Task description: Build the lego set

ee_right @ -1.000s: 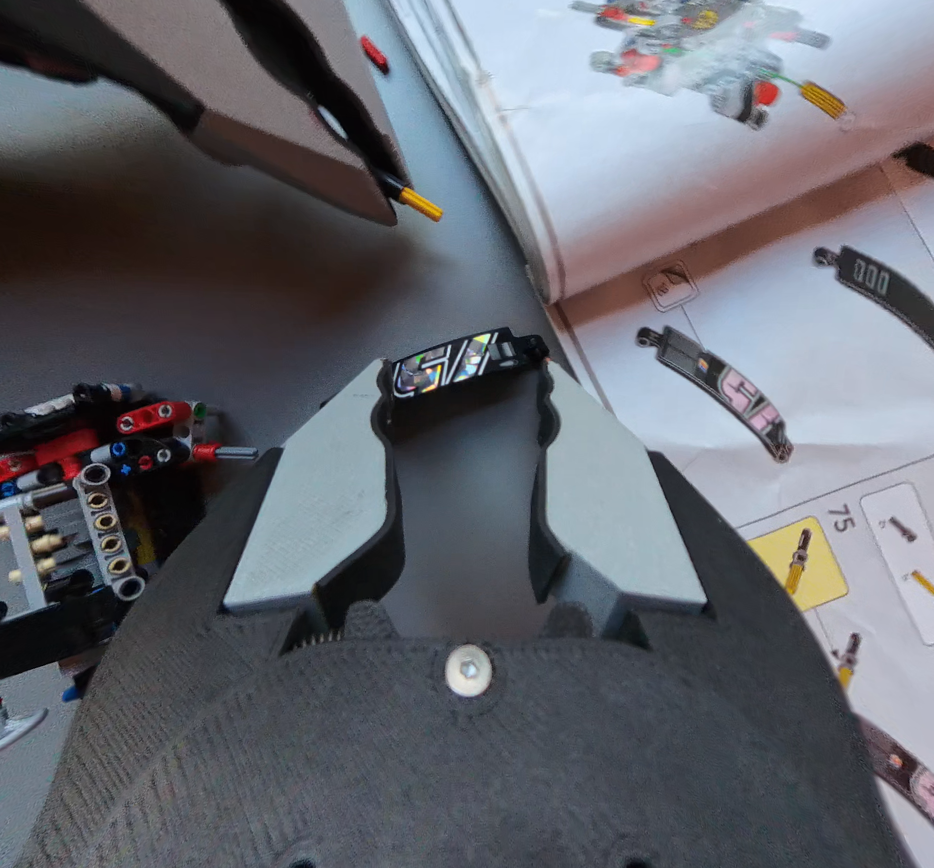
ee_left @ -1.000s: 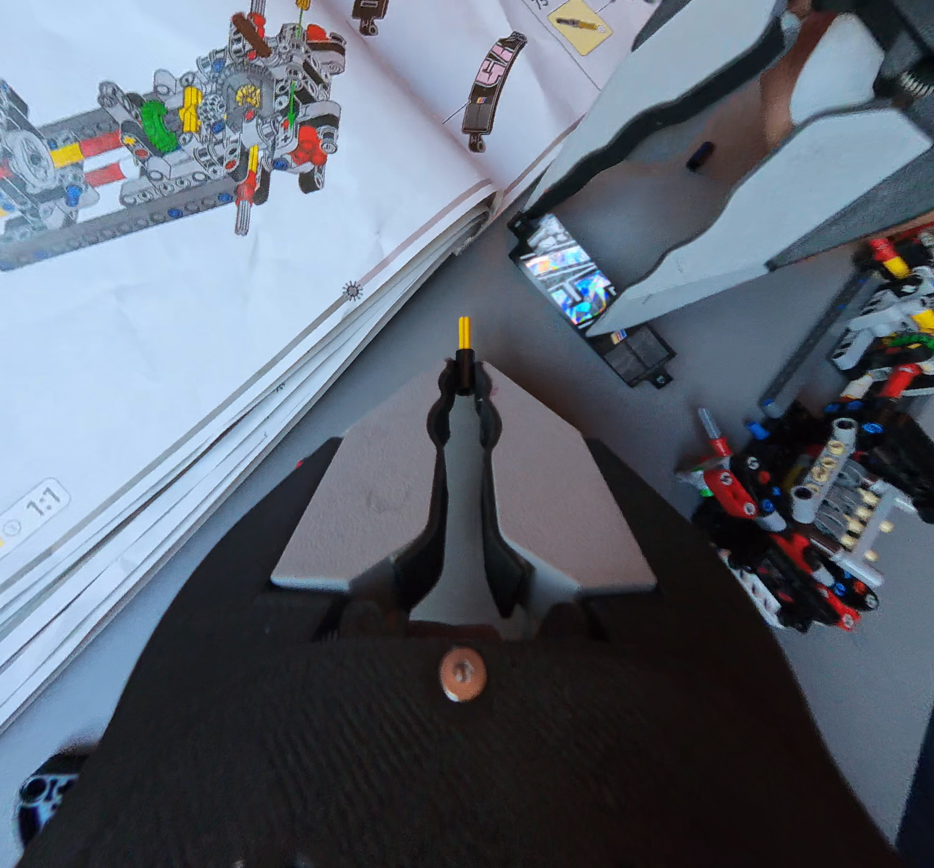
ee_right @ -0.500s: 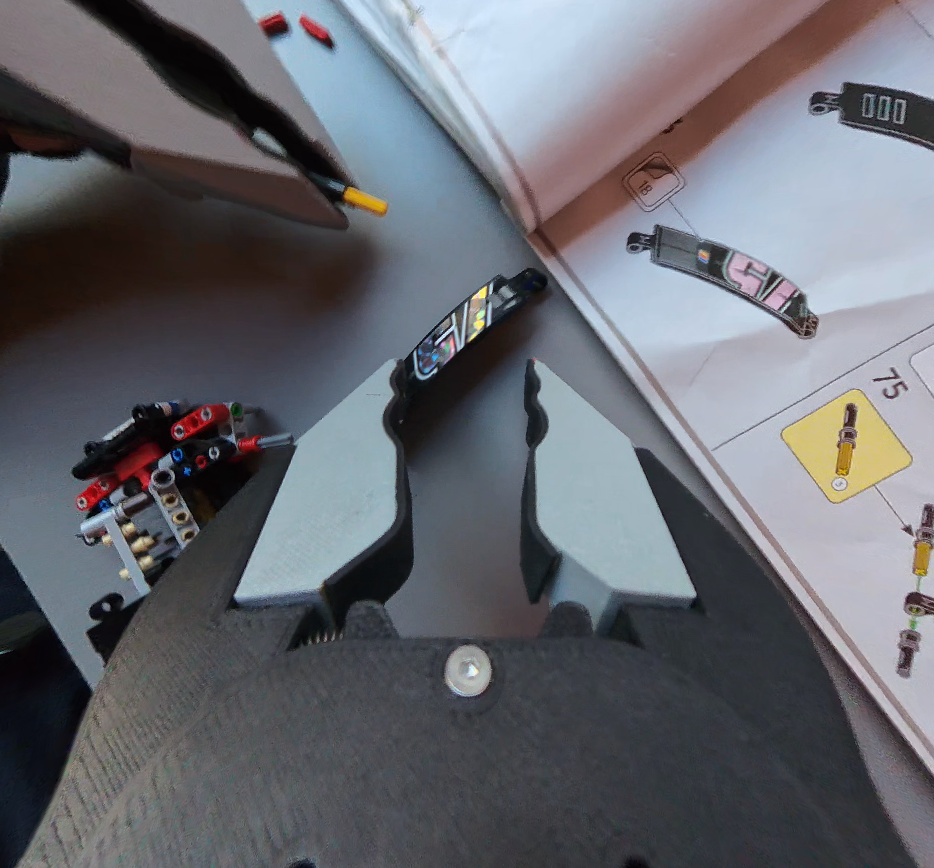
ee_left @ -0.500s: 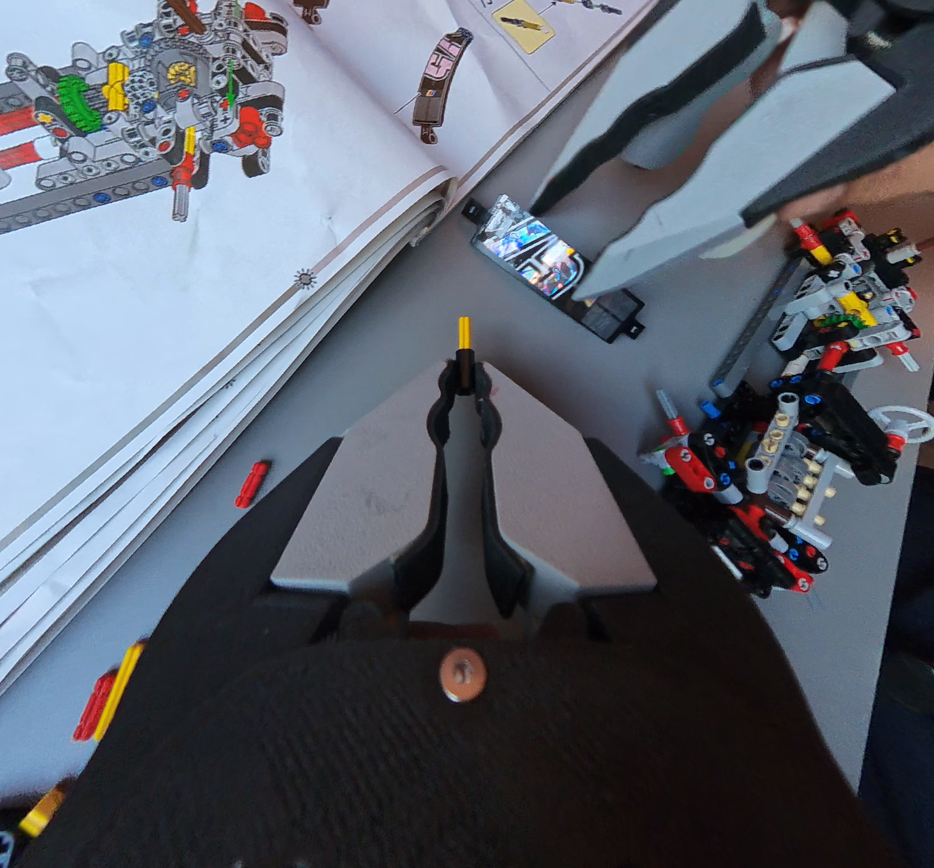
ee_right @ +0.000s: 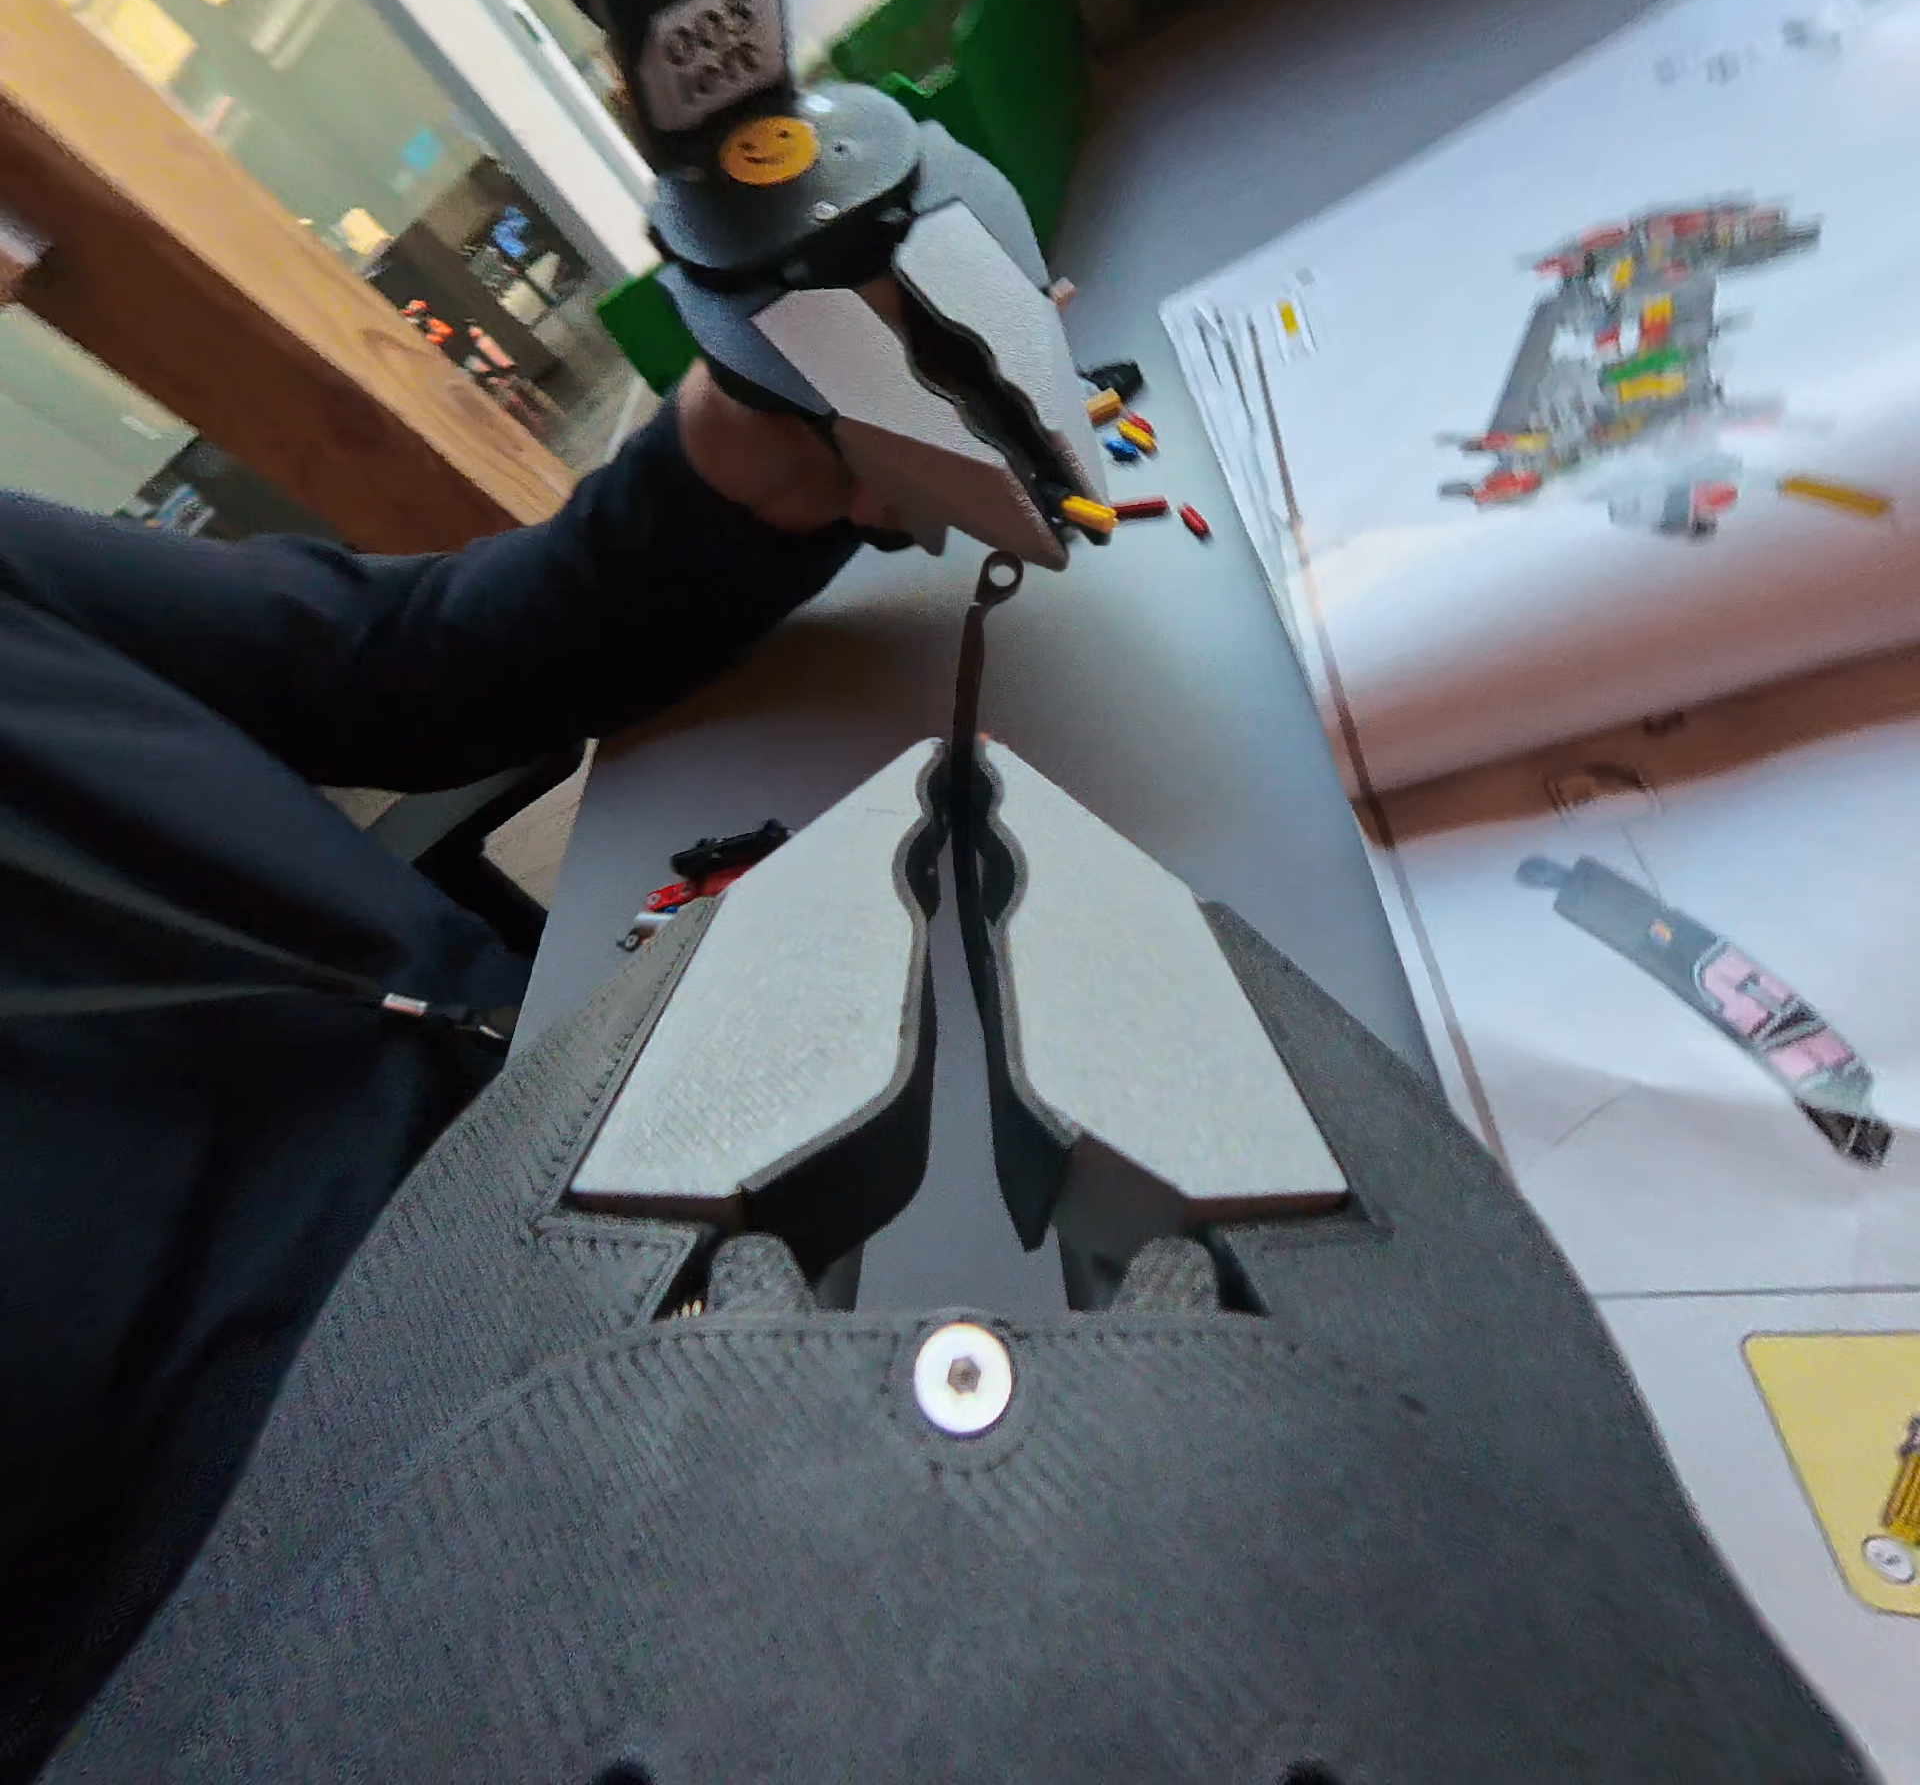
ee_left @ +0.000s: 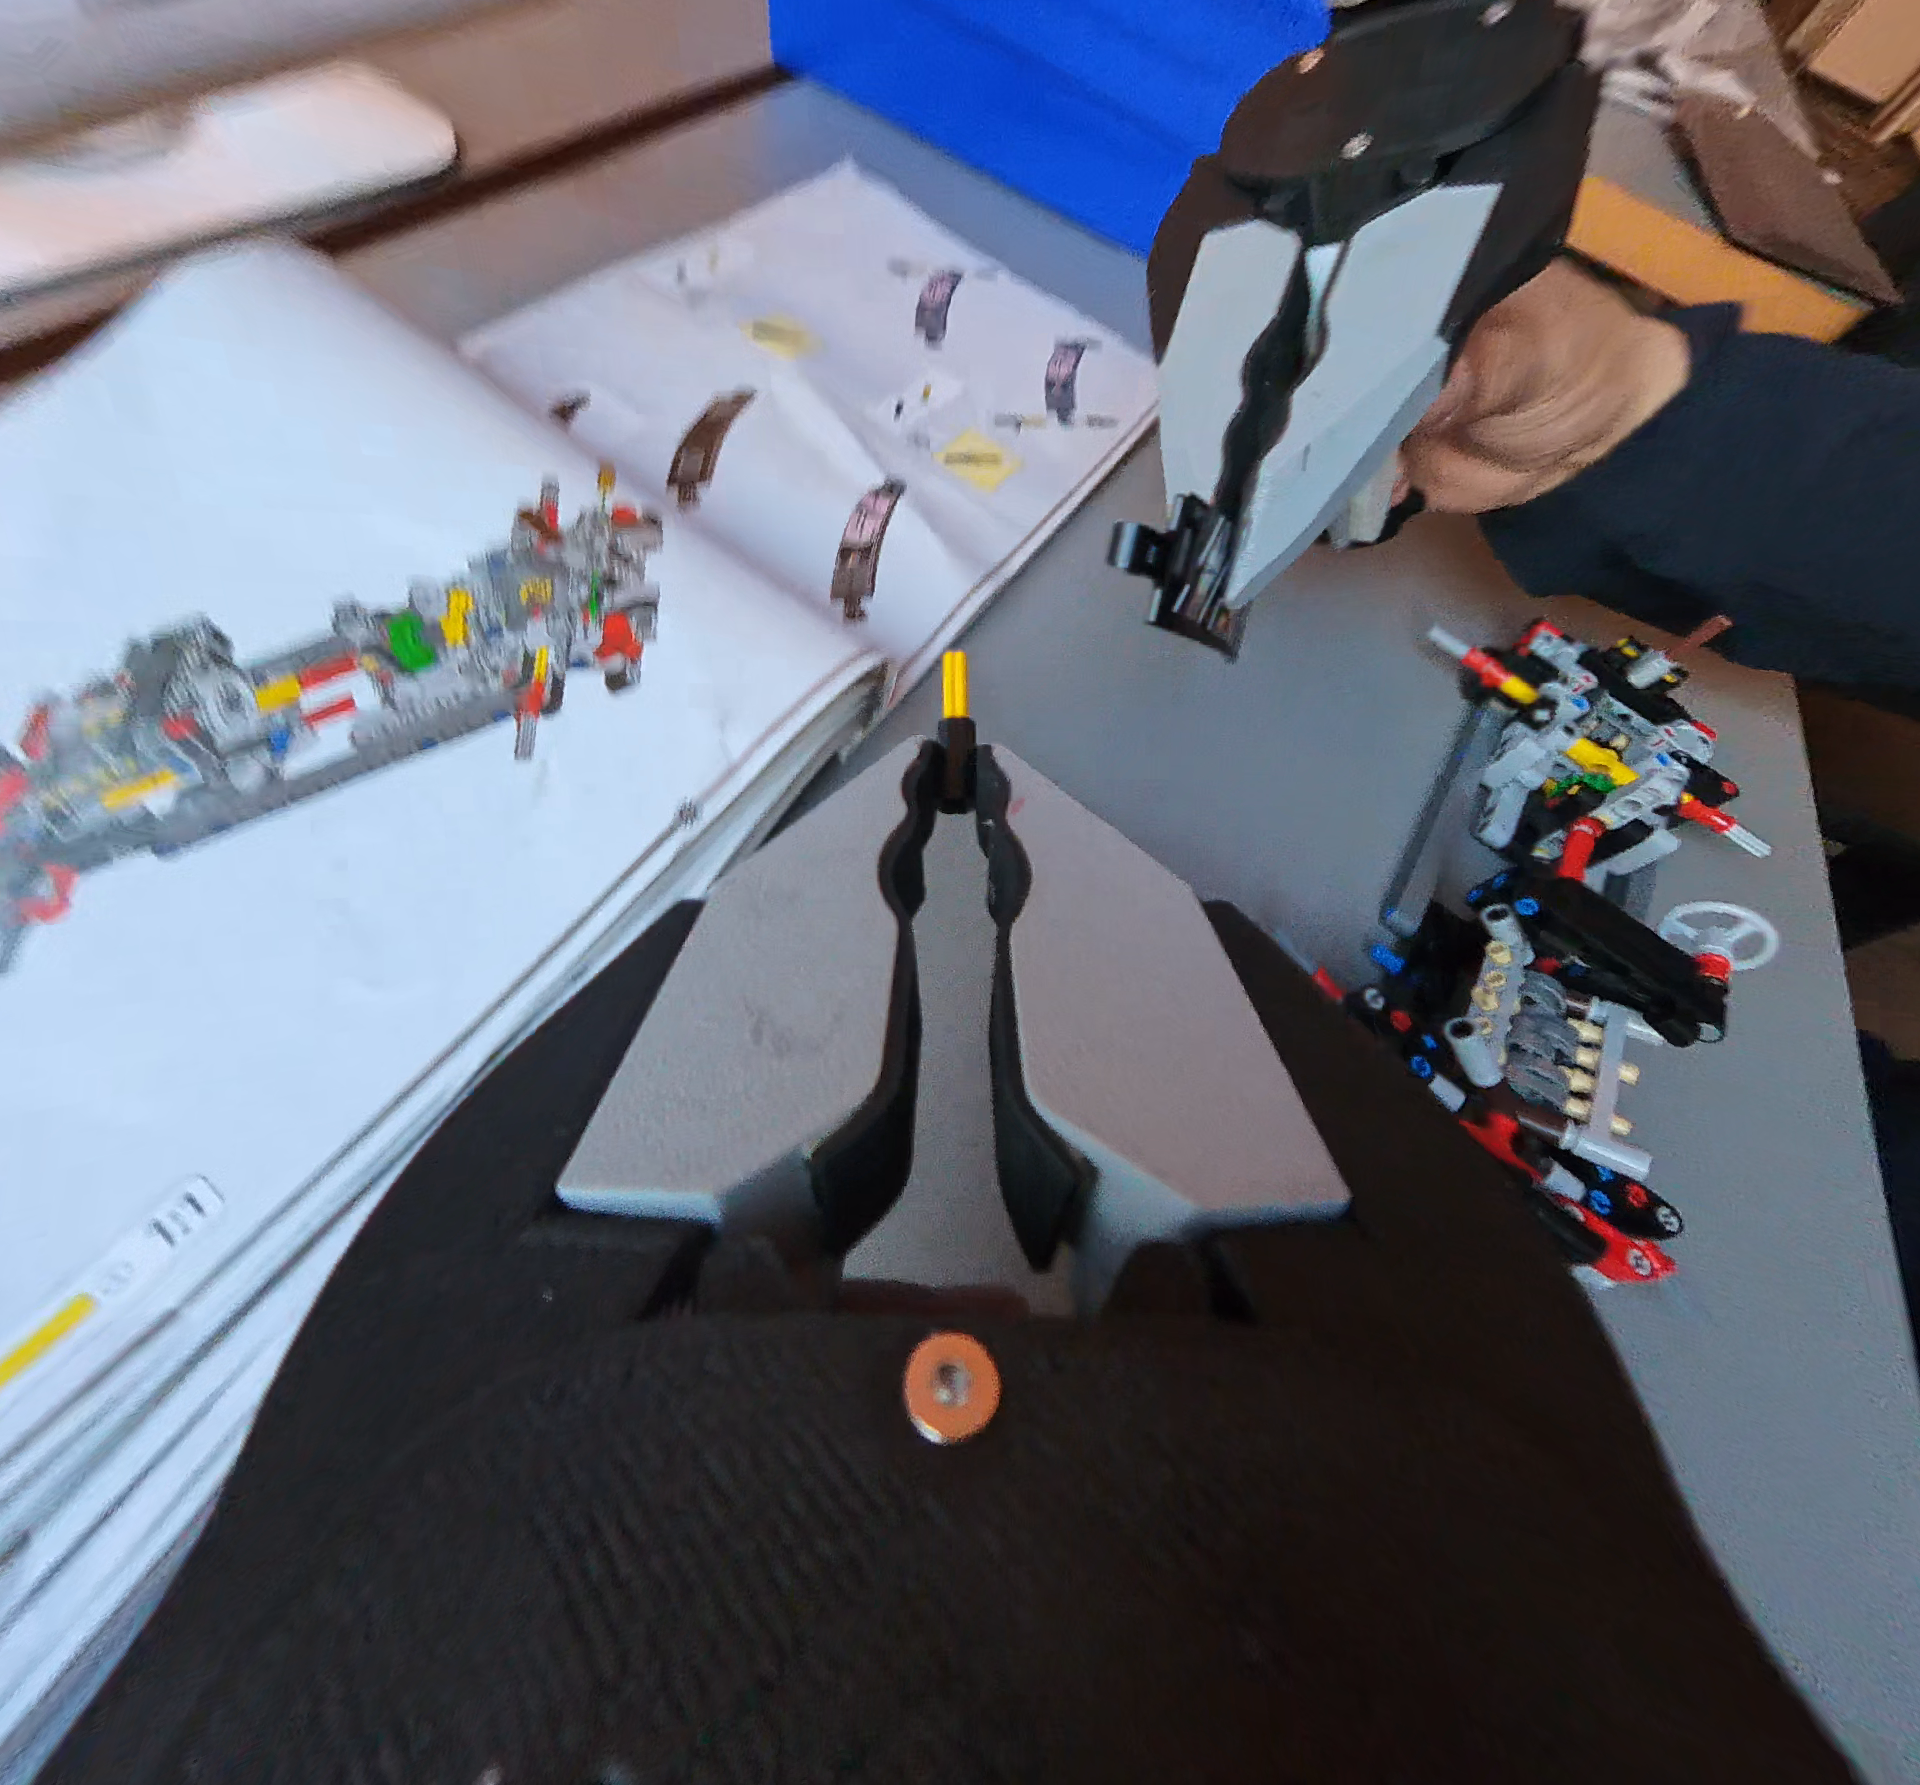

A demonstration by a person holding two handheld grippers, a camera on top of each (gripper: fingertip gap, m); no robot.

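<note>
My left gripper (ee_left: pixel 954 779) is shut on a small black and yellow pin (ee_left: pixel 953 712), whose yellow end sticks out past the fingertips. It also shows in the right wrist view (ee_right: pixel 1070 514), held in a hand above the grey table (ee_right: pixel 1143 696). My right gripper (ee_right: pixel 961 779) is shut on a thin curved black panel (ee_right: pixel 977 655), seen edge-on, with a ring at its far end close to the left gripper's tip. In the left wrist view the right gripper (ee_left: pixel 1210 540) holds the panel (ee_left: pixel 1184 572) in the air above the table.
An open instruction booklet (ee_left: pixel 364 800) lies on the left of the table. A partly built brick model (ee_left: pixel 1558 956) stands at the right edge. Small loose red, yellow and blue parts (ee_right: pixel 1138 478) lie beyond the left gripper. A blue box (ee_left: pixel 1018 21) stands behind. Left tips to right tips: about 7 centimetres.
My right gripper closed on the black panel that lay on the table and lifted it up. Both grippers rose and tilted. The left kept the pin gripped throughout.
</note>
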